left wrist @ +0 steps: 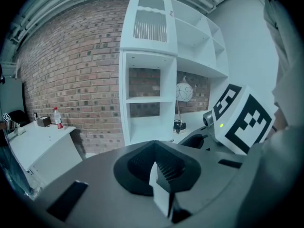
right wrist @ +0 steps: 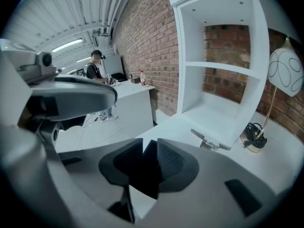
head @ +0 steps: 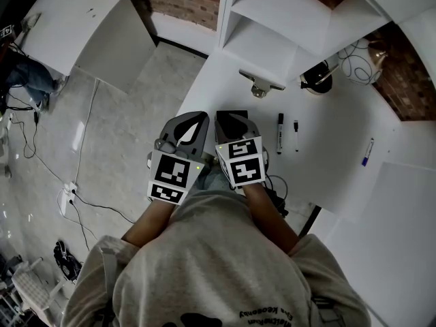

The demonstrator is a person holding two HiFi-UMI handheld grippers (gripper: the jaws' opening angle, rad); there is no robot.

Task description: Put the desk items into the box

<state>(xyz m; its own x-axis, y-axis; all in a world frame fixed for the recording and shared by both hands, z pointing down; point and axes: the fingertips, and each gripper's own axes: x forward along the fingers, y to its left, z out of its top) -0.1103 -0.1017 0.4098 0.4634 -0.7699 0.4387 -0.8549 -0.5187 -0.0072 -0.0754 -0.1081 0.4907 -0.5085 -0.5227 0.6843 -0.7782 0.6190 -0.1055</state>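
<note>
Left gripper (left wrist: 154, 151): jaws clenched pad to pad, nothing between them. Right gripper (right wrist: 148, 148): jaws released and standing apart. A black straight-edged item (head: 231, 113) shows in the gap, with no pad seen pressing on it, and its kind cannot be told. Both grippers are held side by side, close together, over the near left corner of the white desk (head: 327, 162). Just right of the right gripper, near the desk's front edge, lies a thick black marker pen (head: 280, 133). Beside it, parallel and apart, is a thinner short black pen (head: 296, 135). Well apart from these, toward the desk's right edge, lies a slim blue pen (head: 368, 151), tilted. At the back edge, at the foot of the white open shelf unit (head: 272, 19), sits a silver metal clip-like piece (head: 261, 84). Further right along the back edge is a round black lamp base (head: 317, 79) with a looped pale cable (head: 357, 63) beside it. Its white globe shade (right wrist: 285, 72) shows in the right gripper view. A red brick wall (left wrist: 80, 80) stands behind the shelving. Across the grey floor stands a second white side desk (left wrist: 38, 141) carrying a small bottle with a red label (left wrist: 57, 118). A person (right wrist: 95, 70) stands by it.
</note>
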